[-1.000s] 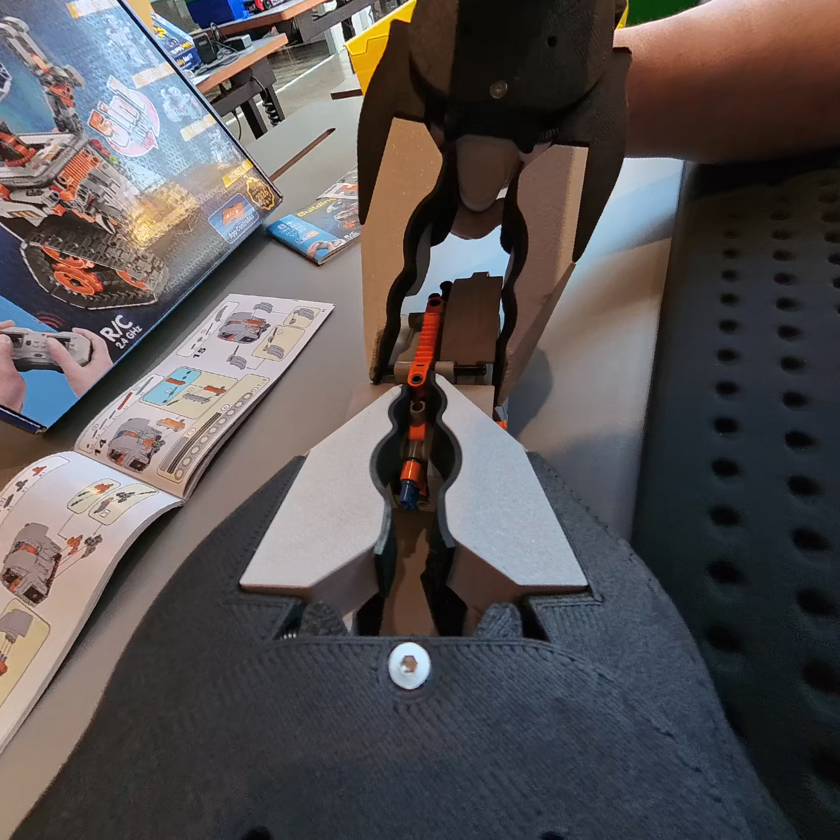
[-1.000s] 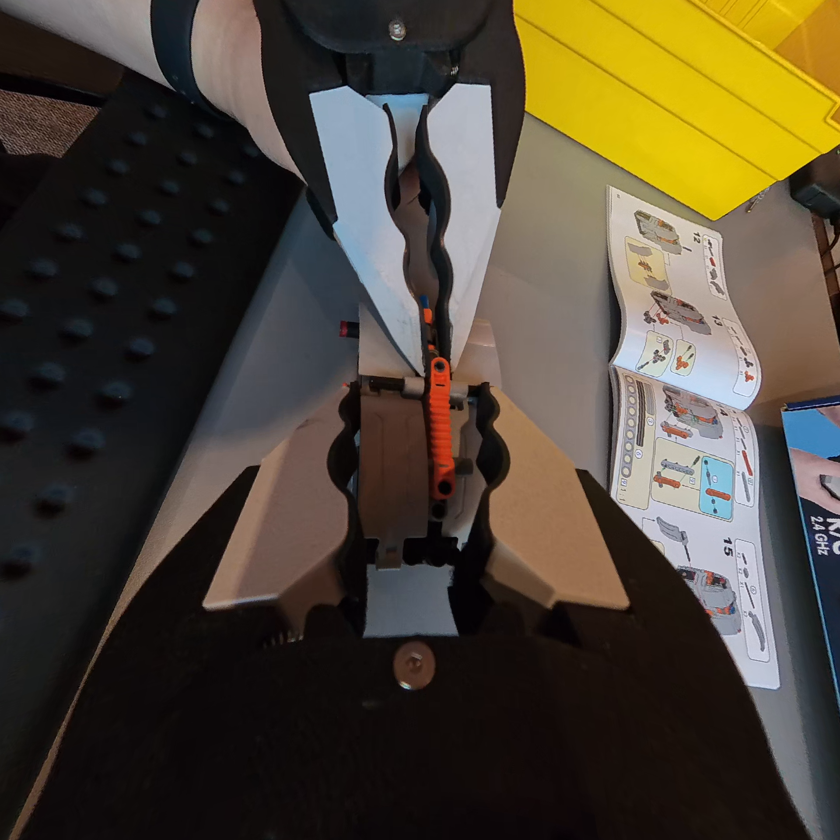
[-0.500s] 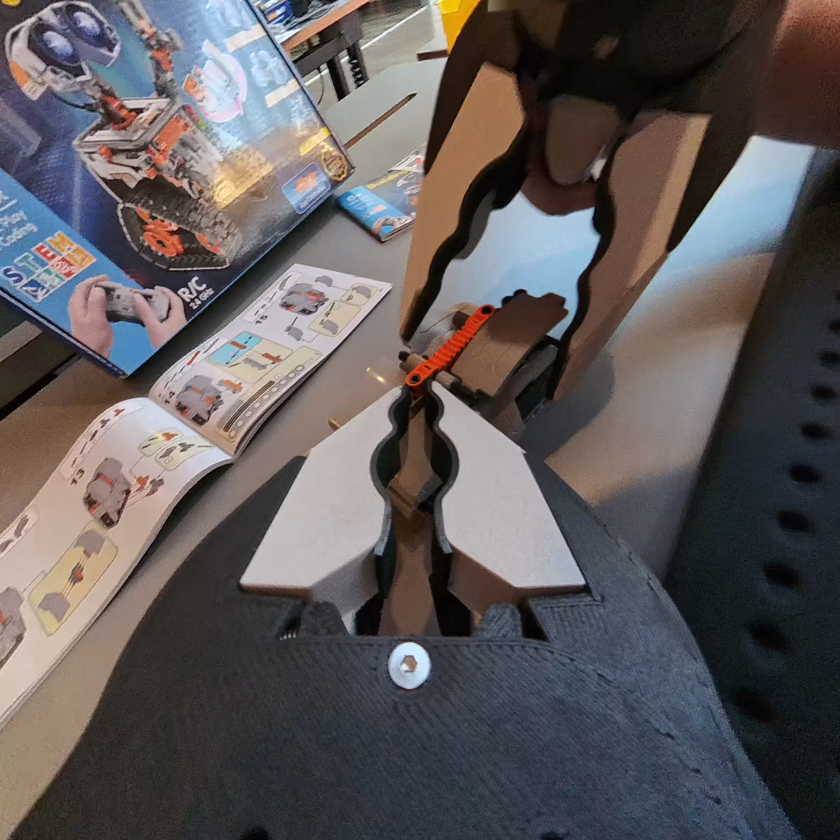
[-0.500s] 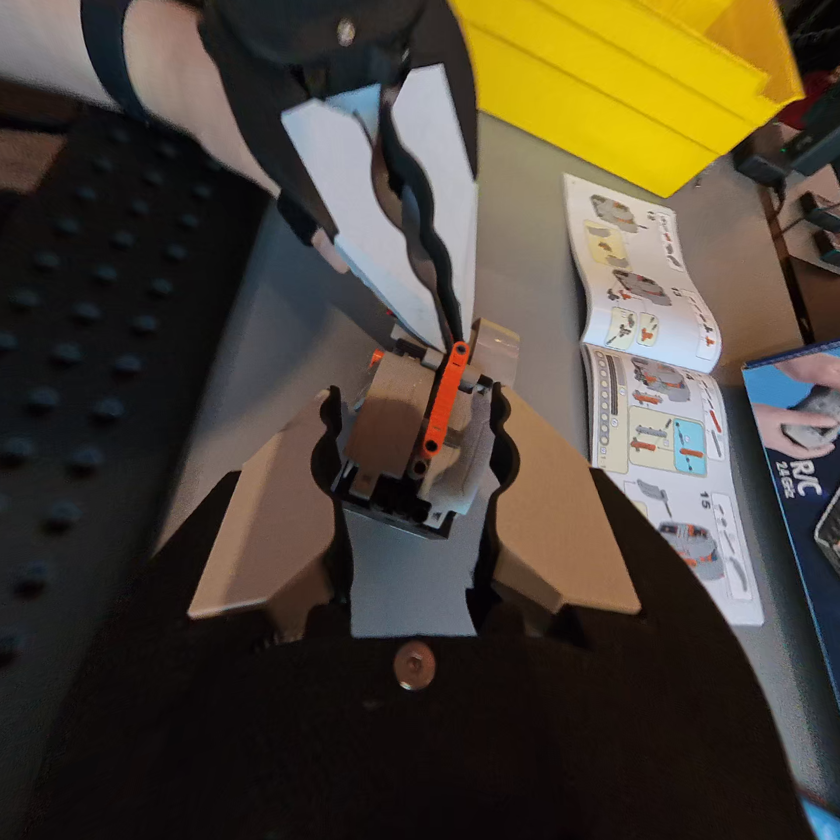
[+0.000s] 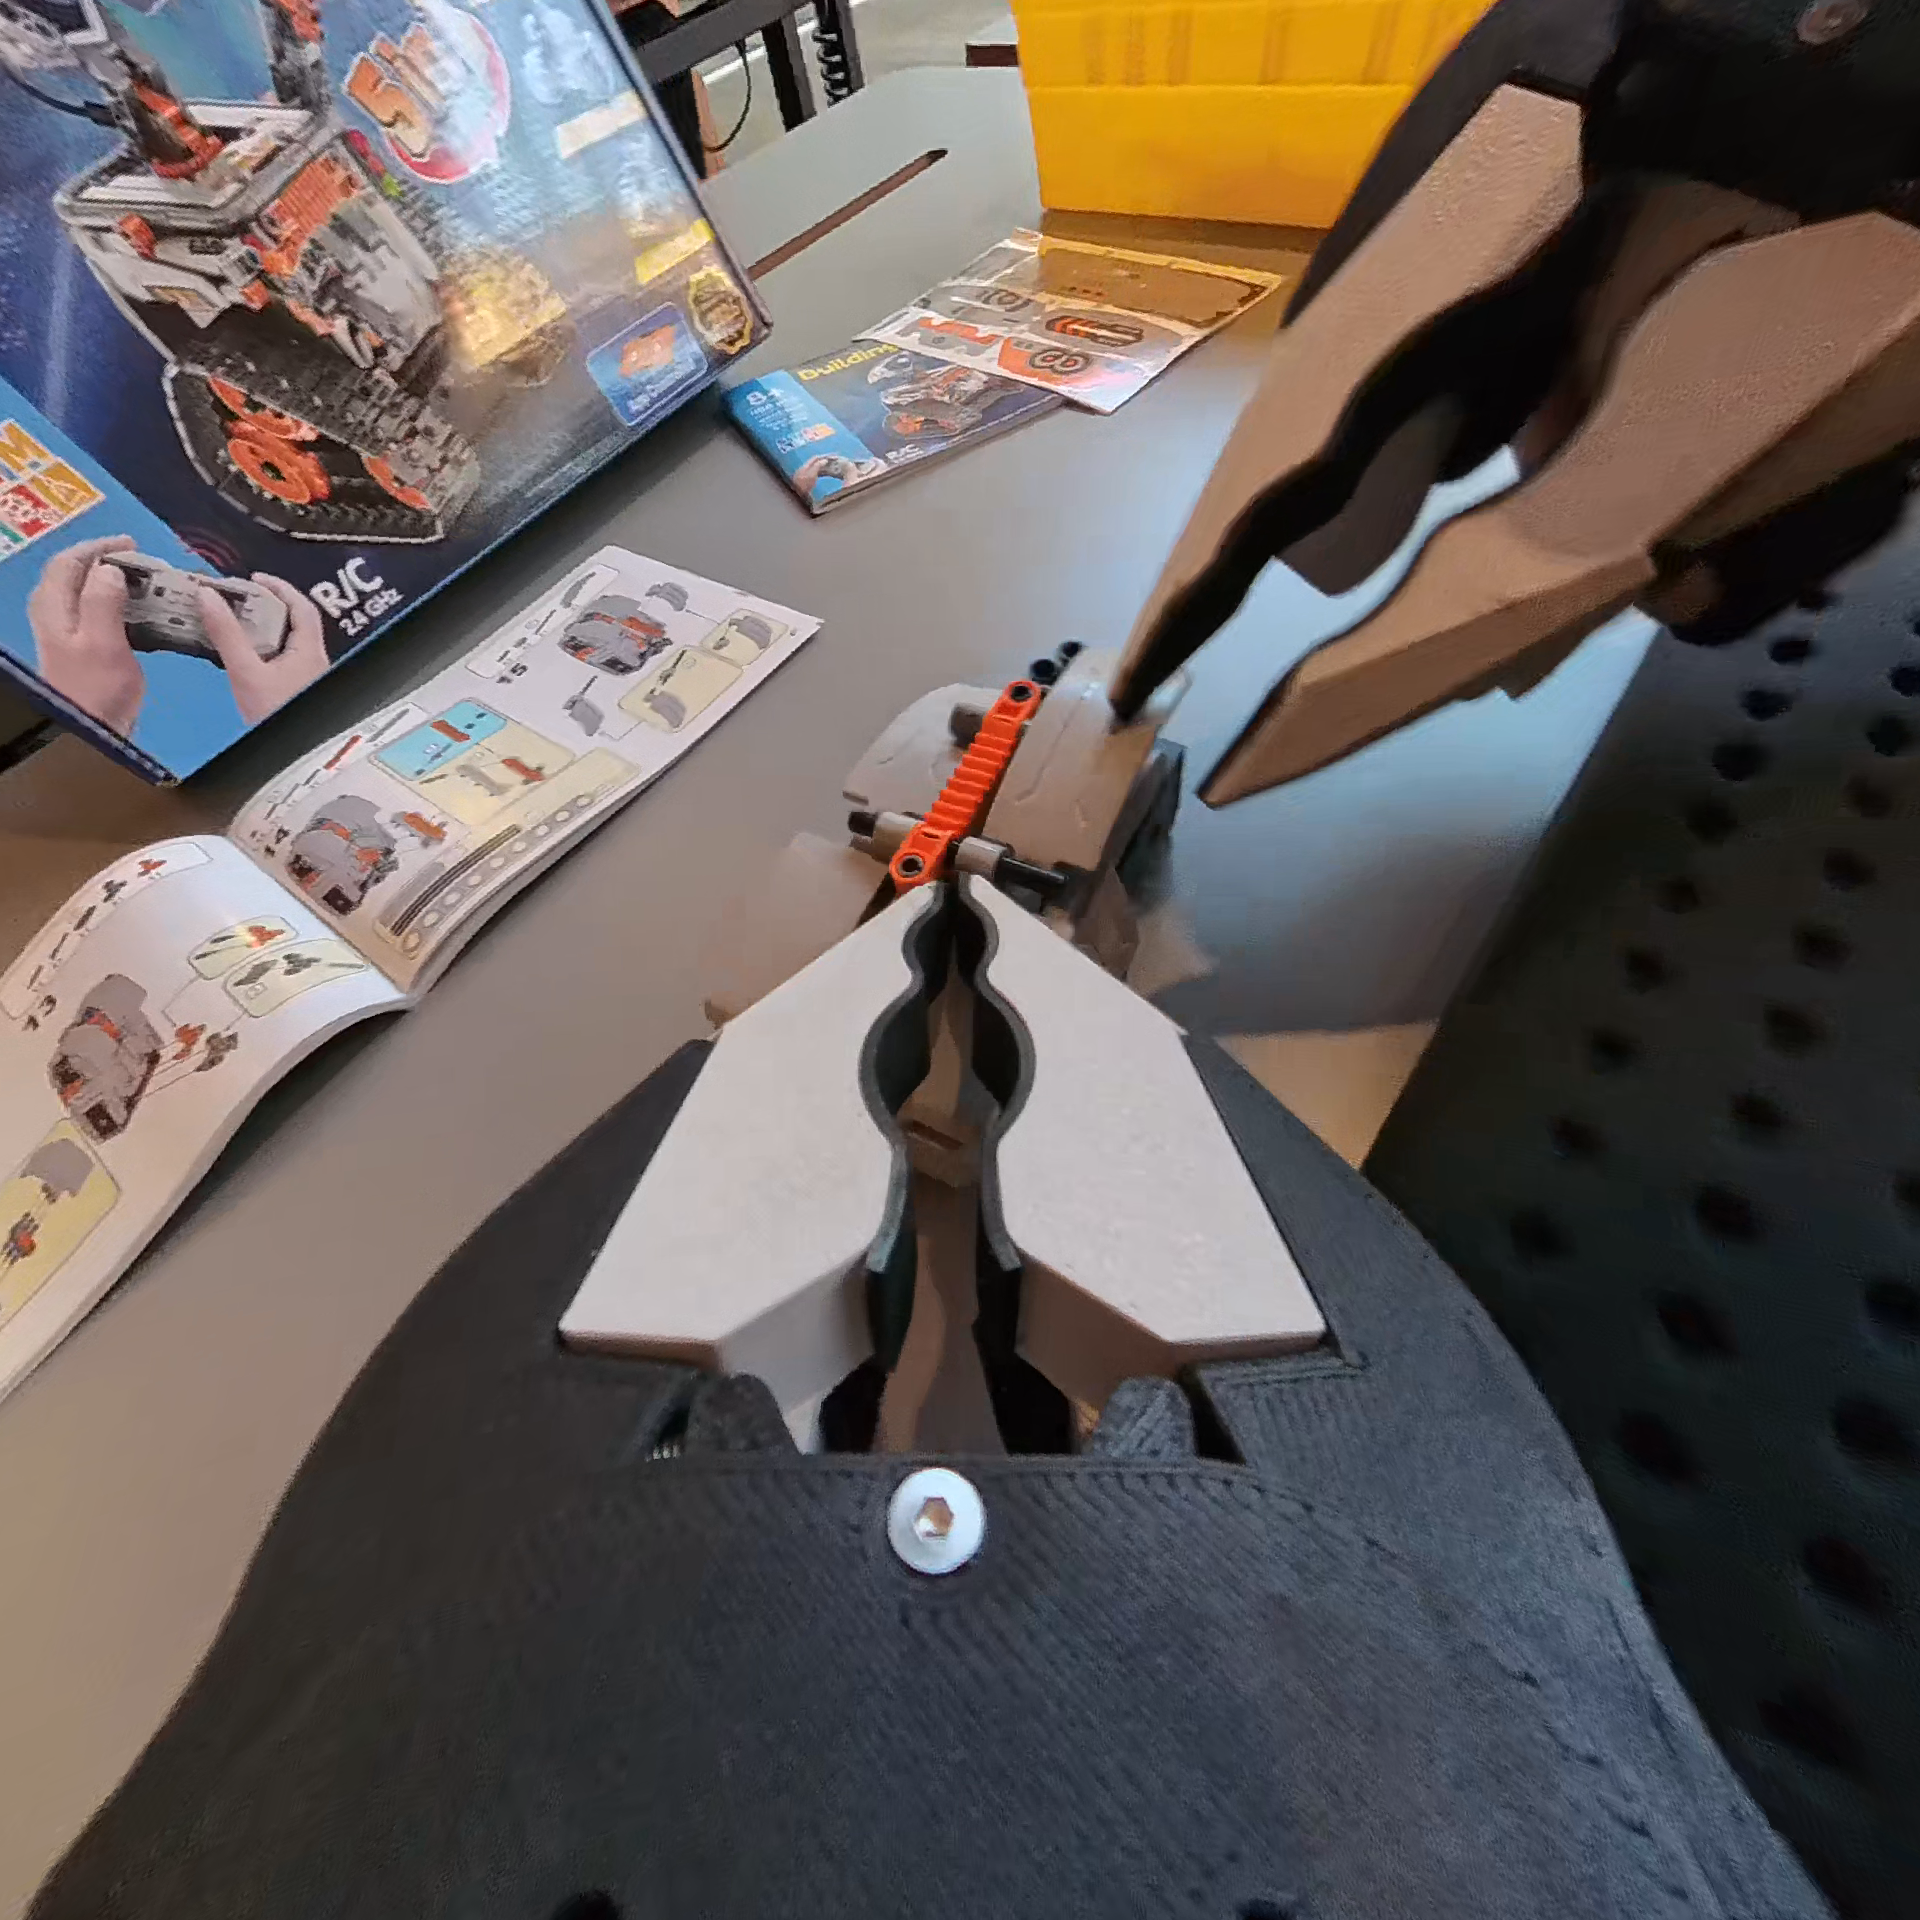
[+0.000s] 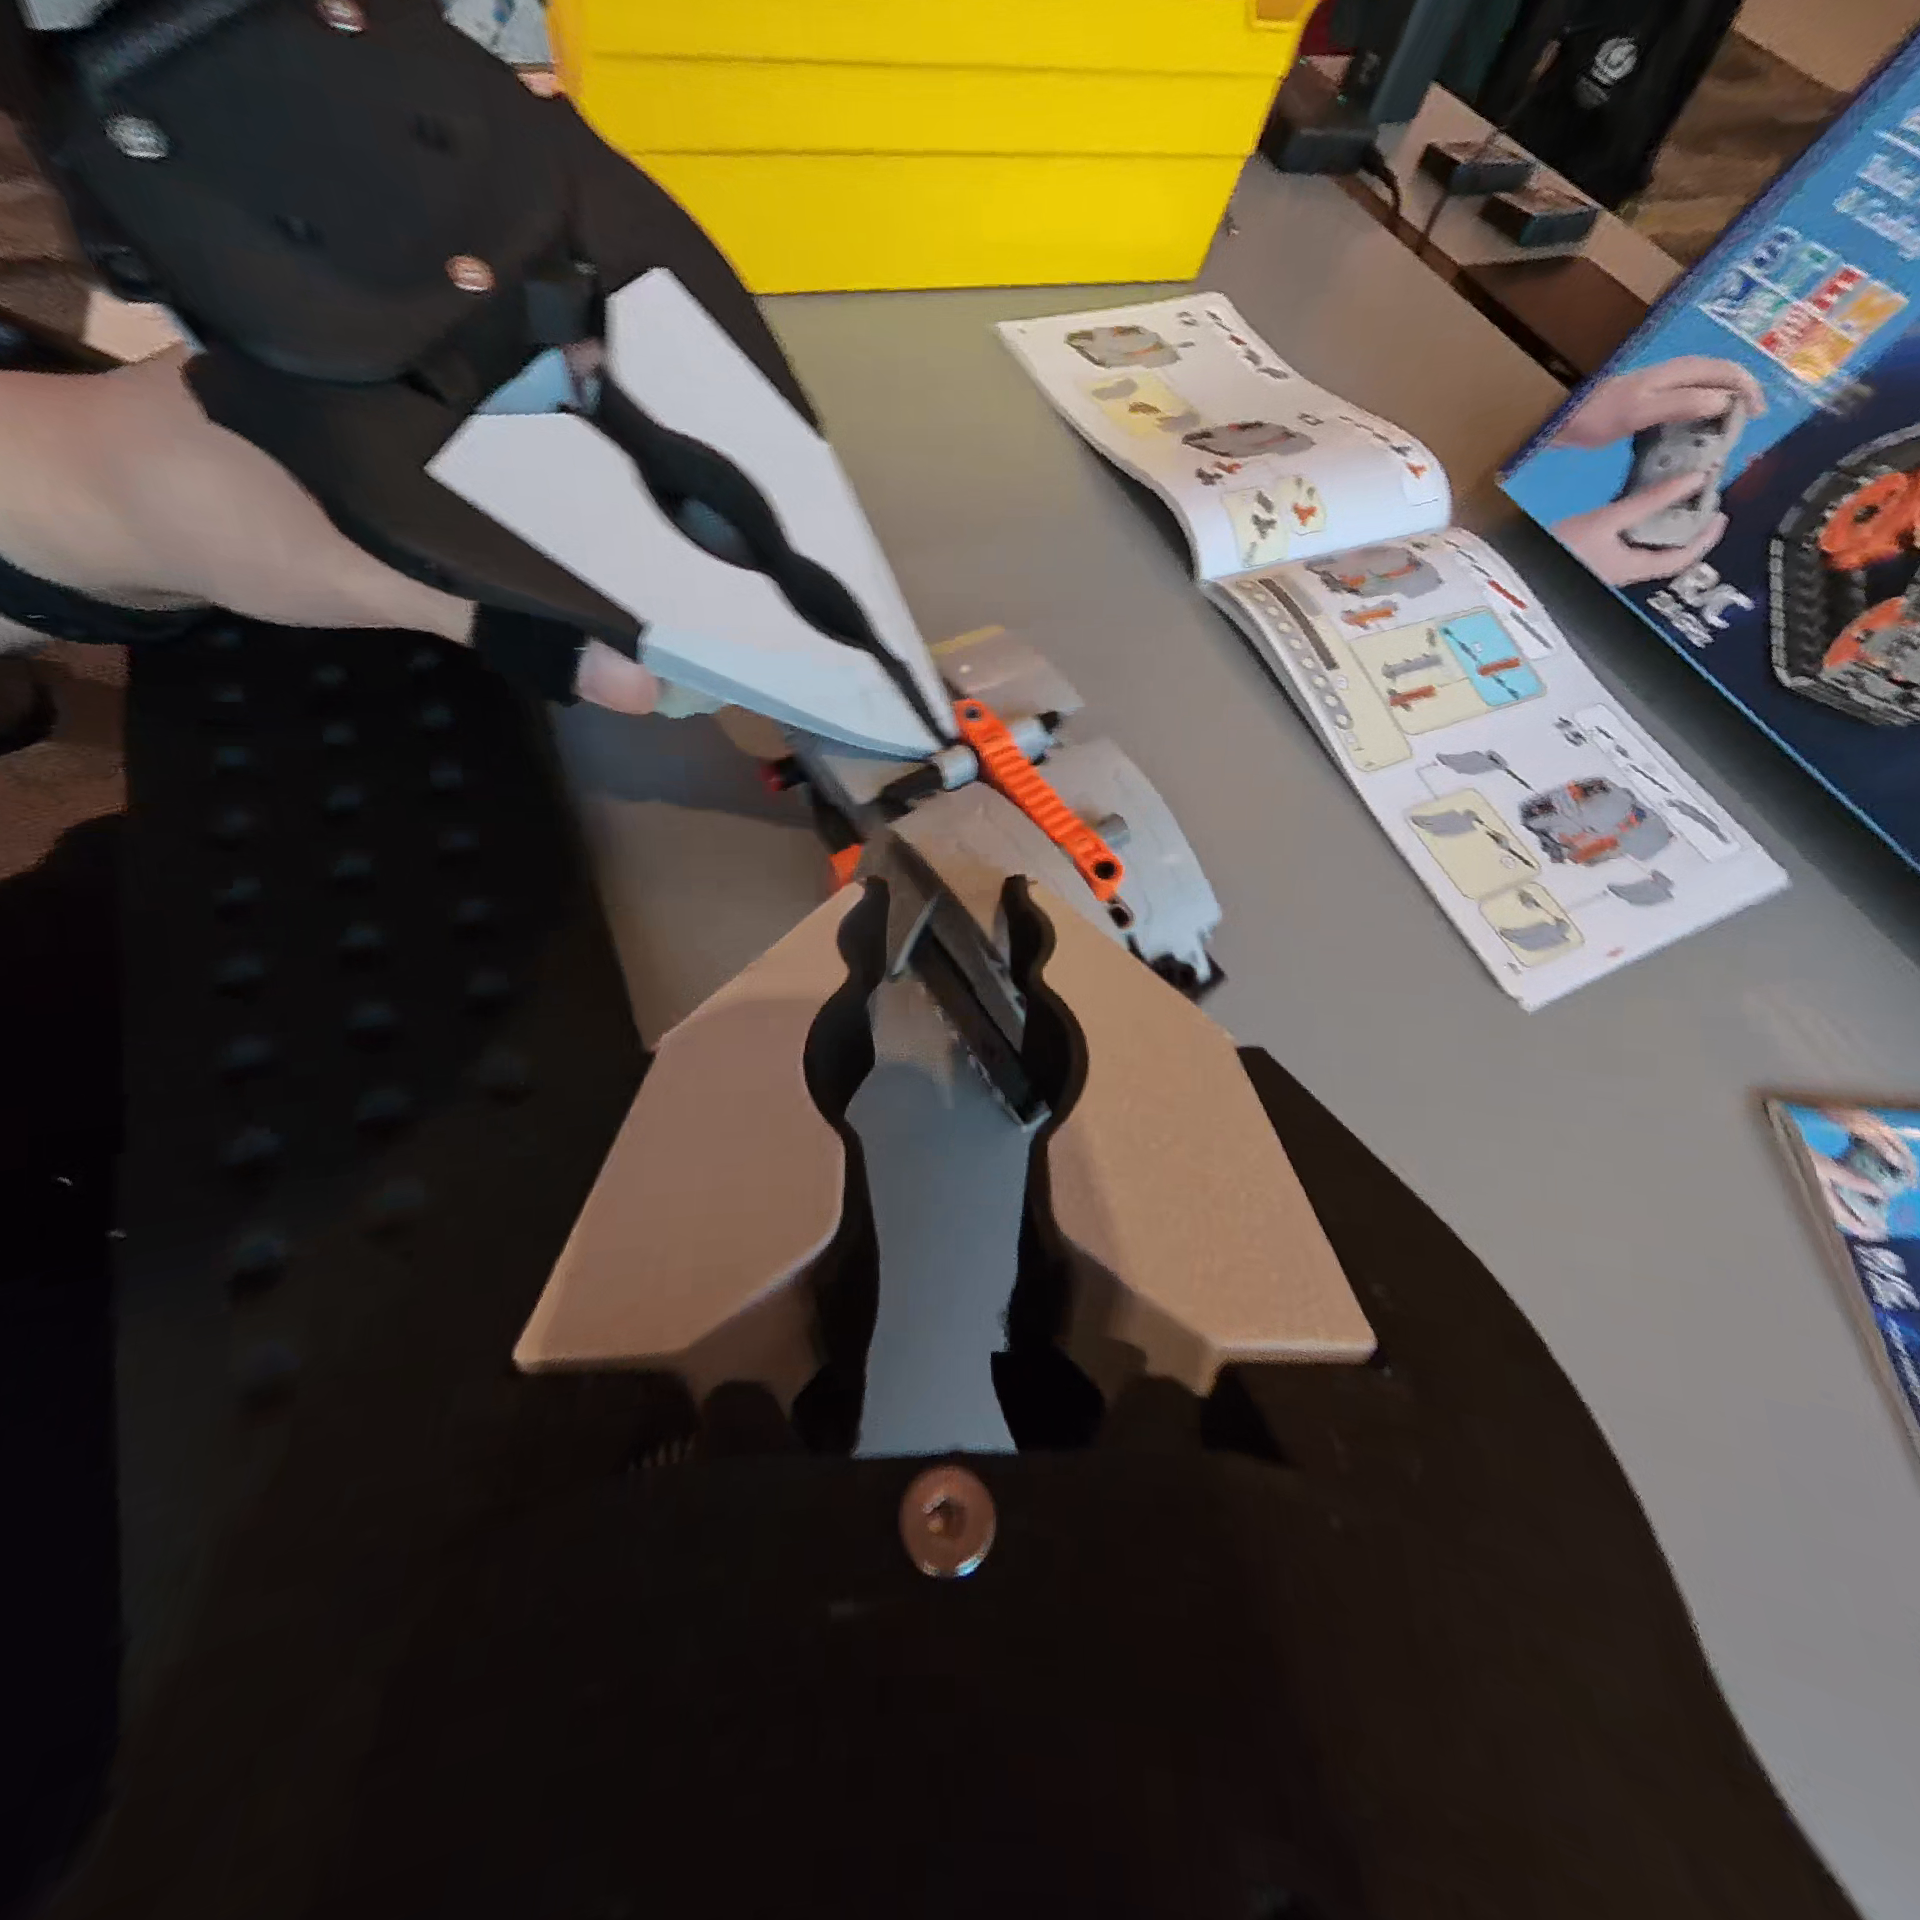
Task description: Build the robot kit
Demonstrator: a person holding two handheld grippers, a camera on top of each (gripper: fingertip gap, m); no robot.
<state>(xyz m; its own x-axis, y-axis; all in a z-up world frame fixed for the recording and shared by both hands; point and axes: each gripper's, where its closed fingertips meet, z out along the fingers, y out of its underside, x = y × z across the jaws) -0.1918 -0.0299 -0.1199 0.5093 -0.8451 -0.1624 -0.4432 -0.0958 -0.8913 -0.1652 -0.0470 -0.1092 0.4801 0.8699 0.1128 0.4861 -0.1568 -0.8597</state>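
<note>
One grey brick assembly [image 5: 1049, 769] with one orange toothed beam [image 5: 961, 784] is lying on the grey surface [image 5: 582, 1018] between two hand-held grippers. The left hand-held gripper [image 5: 948, 894] is pinching shut at the beam's near end, the right hand-held gripper [image 6: 940, 904] standing open around the assembly's edge. One open manual [image 5: 343, 831], one box [image 5: 312, 312] and one yellow bin [image 6: 914, 145] are lying around; the beam is running diagonally away.

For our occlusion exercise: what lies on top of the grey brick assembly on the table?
An orange toothed beam lies across the grey brick assembly, pinned to a black axle. Its underside and far side are hidden.
</note>
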